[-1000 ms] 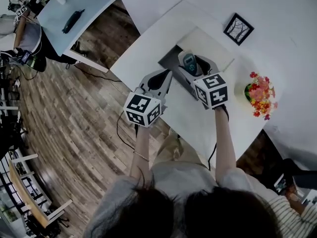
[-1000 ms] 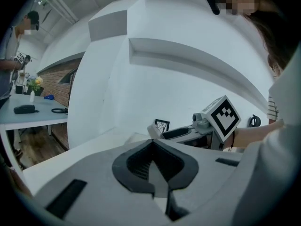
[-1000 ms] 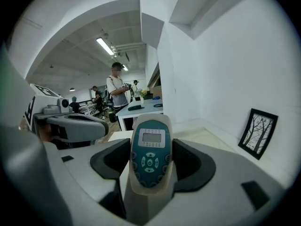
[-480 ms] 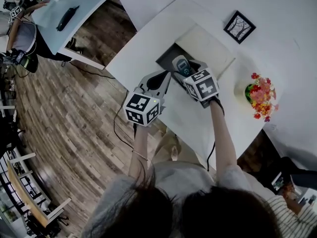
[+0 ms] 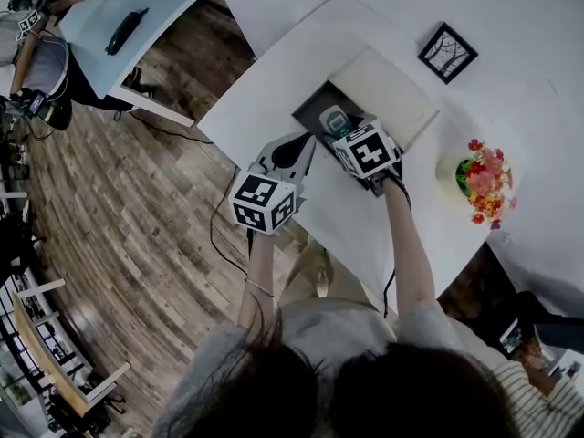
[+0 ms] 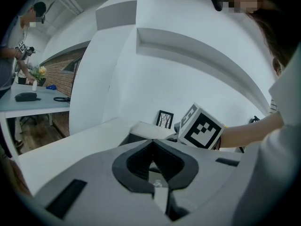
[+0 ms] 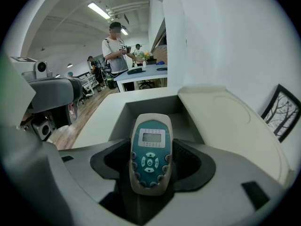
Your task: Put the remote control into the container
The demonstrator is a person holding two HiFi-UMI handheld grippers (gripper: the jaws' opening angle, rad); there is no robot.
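The remote control is white with a teal face, a small screen and round buttons. My right gripper is shut on its lower half, with the top end sticking out over the grey open container. From the head view the remote control hangs above the container, and the right gripper is at the box's near edge. My left gripper is shut with nothing in it, just left of the box; in its own view the left gripper points toward the container.
The container's cream lid lies open to the right of the box on the white table. A framed picture and a flower pot stand further right. The table edge and wooden floor lie to the left.
My right gripper has moved left and forward with the remote, from beside the lid to over the open box. The left gripper has stayed in place.
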